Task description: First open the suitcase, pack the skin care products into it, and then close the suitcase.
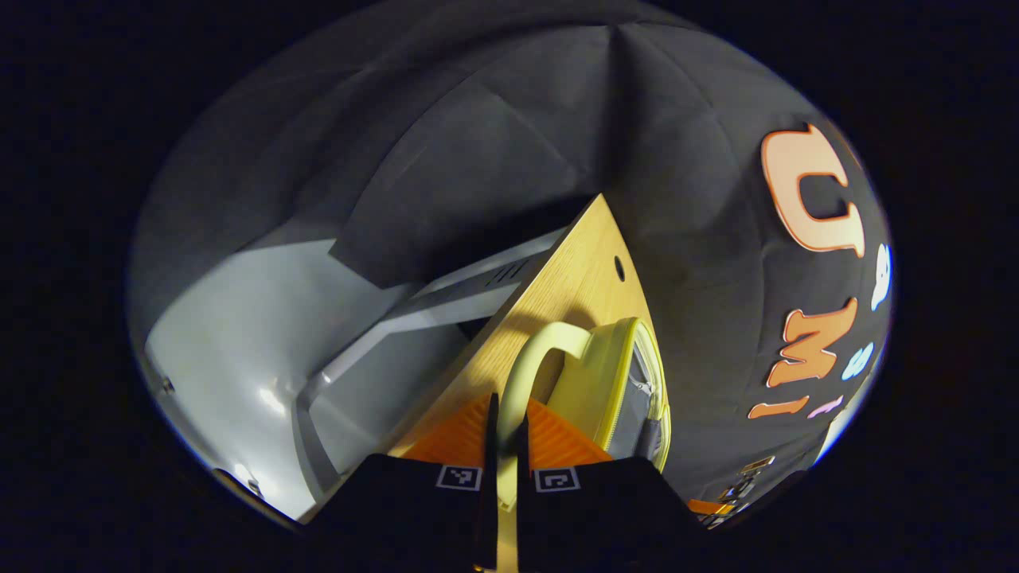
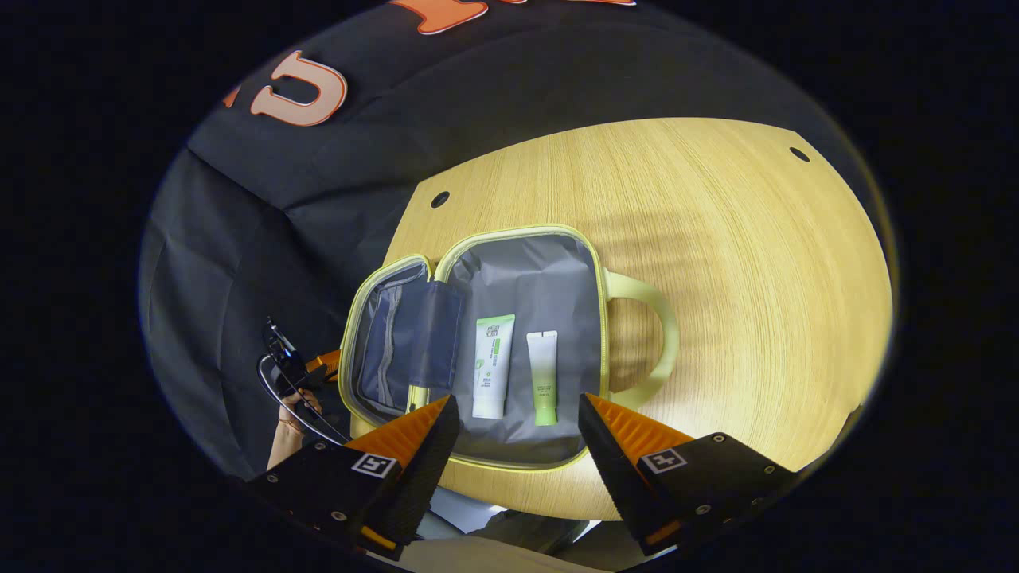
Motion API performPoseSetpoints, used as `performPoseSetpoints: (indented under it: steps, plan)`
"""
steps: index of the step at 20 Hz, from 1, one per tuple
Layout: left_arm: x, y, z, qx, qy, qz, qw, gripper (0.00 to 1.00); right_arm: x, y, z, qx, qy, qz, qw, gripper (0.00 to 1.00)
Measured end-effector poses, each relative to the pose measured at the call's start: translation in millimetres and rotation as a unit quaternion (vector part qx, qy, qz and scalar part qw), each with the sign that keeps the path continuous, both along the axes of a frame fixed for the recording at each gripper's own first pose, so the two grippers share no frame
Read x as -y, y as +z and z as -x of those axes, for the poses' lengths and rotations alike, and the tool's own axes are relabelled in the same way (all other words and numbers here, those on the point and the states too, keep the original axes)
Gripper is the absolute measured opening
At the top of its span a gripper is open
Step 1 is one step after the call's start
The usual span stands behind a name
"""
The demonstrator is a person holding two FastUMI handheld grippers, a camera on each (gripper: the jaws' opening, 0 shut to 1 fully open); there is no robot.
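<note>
Two skin-care tubes (image 2: 509,364) lie inside open pale-yellow fabric suitcase (image 2: 509,270) on wooden bench (image 2: 756,263). Right claw (image 2: 517,422) gapes empty above; left claw (image 1: 505,434) pinches the handle (image 1: 529,358). Packing looks done; closing next needs the lid folded over.

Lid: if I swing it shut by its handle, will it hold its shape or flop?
It probably holds its shape: the lid keeps a crisp rim while the left gripper pinches its handle. Its inner pocket looks loose and may sag onto the tubes. It is likely light, so the case could shift.
</note>
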State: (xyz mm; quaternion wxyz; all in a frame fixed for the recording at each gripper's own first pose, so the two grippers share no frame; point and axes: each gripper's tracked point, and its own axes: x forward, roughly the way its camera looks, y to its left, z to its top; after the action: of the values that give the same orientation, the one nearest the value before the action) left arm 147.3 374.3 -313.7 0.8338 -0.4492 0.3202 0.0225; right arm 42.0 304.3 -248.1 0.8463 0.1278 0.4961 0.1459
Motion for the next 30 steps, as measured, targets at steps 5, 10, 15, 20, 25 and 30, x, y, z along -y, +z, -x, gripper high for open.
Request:
performPoseSetpoints:
  steps: [5, 10, 15, 20, 25, 30]
  plan:
    - [7, 36, 6, -0.011, -0.024, -0.108, 0.994, 0.09, 2, -1, -2, -0.001, -0.003, -0.007, 1.000, 0.96]
    - [33, 128, 5, 0.024, -0.020, -0.166, 0.986, 0.09, 6, 12, -6, 0.022, -0.001, -0.021, 1.000, 0.96]
    - [80, 194, 7, 0.042, -0.051, -0.225, 0.972, 0.09, 29, 37, -8, 0.052, -0.004, -0.041, 0.998, 0.95]
    - [152, 251, 10, 0.074, -0.076, -0.280, 0.954, 0.09, 73, 57, -14, 0.086, -0.012, -0.050, 0.995, 0.95]
    - [257, 285, 7, 0.109, -0.131, -0.326, 0.930, 0.09, 123, 66, -19, 0.117, -0.011, -0.040, 0.992, 0.96]
    - [348, 282, 6, 0.120, -0.171, -0.327, 0.922, 0.09, 172, 76, -20, 0.129, -0.020, -0.051, 0.990, 0.96]
